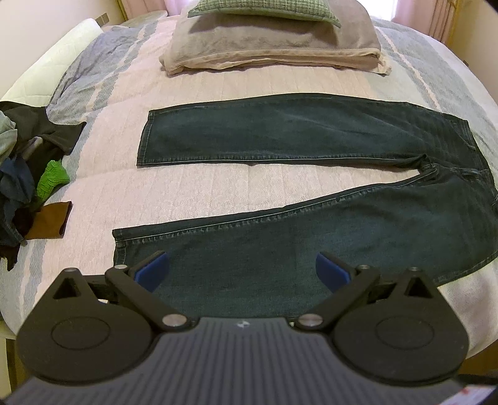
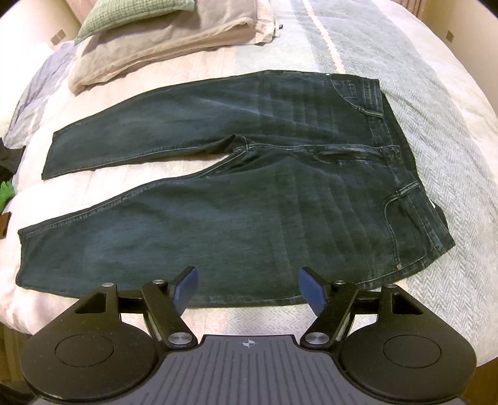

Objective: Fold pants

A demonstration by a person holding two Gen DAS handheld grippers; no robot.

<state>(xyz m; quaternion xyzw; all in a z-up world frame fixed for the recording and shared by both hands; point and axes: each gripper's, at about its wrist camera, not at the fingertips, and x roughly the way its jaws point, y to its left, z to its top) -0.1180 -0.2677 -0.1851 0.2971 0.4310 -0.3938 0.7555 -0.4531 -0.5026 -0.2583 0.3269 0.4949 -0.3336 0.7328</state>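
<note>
A bed [image 1: 218, 193] covered by a pale quilted spread with blue-grey striped bands fills both views, with curtained light at the far end. At its head, well beyond the fingers, a green checked pillow [image 1: 264, 9] sits on a folded beige blanket [image 1: 270, 46].

The dark denim pants [image 2: 249, 193] lie flat and unfolded across the spread, waistband to the right, both legs running left and parted in a narrow V. In the left wrist view, the left gripper [image 1: 242, 271] hangs over the near leg close to its hem, its blue pads spread wide with only denim below them and nothing clamped. In the right wrist view, the right gripper [image 2: 247, 291] hangs at the near edge of the pants around the thigh, its pads also standing wide apart, gripping nothing.

Far left of the left gripper's fingers, a heap of mixed clothes [image 1: 21, 174] lies on the spread, including a bright green knit piece [image 1: 51, 180].
</note>
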